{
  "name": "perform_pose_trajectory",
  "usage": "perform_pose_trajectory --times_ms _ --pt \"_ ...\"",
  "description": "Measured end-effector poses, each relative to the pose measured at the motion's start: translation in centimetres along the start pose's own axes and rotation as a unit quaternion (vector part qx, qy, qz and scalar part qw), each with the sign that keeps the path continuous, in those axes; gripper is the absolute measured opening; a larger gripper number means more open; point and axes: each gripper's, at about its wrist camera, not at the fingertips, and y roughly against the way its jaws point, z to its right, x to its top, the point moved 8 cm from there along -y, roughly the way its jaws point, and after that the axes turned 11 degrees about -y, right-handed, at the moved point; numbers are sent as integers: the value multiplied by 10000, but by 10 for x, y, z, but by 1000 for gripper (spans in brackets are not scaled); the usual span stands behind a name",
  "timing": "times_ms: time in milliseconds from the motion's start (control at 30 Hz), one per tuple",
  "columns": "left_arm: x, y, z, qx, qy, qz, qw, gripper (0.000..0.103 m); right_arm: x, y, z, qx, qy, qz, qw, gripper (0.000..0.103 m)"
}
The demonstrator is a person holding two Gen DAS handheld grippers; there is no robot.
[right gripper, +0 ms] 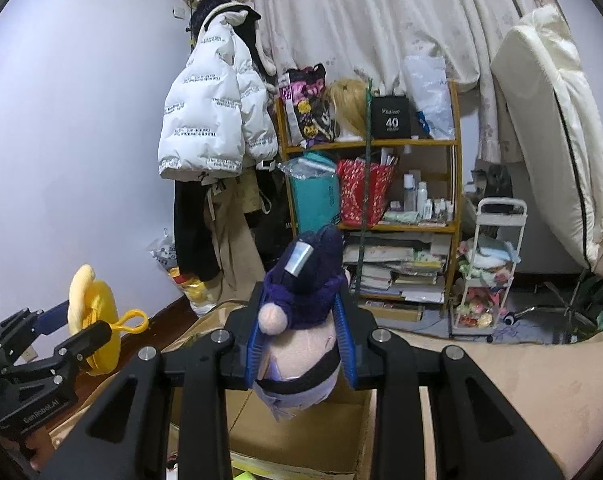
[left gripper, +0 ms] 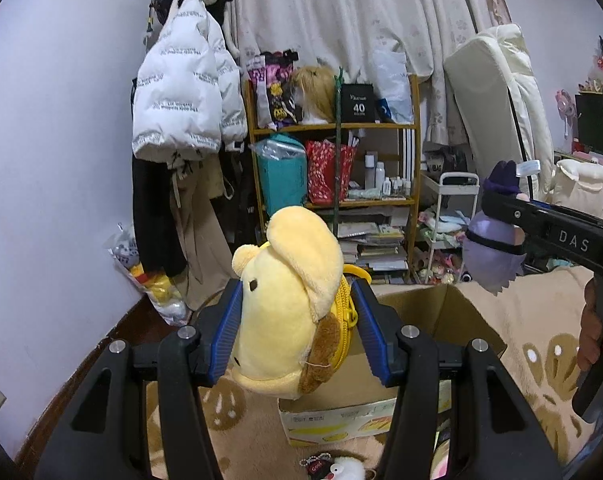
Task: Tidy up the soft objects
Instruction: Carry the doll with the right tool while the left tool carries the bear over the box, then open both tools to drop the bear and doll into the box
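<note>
Left gripper (left gripper: 297,320) squeezes a yellow plush (left gripper: 285,300); right gripper (right gripper: 301,340) is clamped on a purple plush (right gripper: 301,320). Both hang above a cardboard box (left gripper: 441,312) on beige carpet (left gripper: 541,340), facing a cluttered shelf (left gripper: 333,160).

Left tool (left gripper: 297,320) squeezing a yellow plush dog (left gripper: 285,300) above an open box (left gripper: 441,320), right tool (left gripper: 501,216) at right gripping a purple plush (left gripper: 491,256), white jacket (left gripper: 185,92), shelf (left gripper: 411,160) behind
</note>
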Motion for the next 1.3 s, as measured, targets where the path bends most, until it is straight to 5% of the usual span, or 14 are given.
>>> perform_pose_trajectory --times_ms 933,1300 --pt "-43 -56 32 -702 -2 -661 9953 59 -74 -62 16 59 -235 -1144 9931 35" --pt "-49 -57 32 -452 -173 -808 9956 77 -81 -62 23 -23 -270 -1203 9924 44"
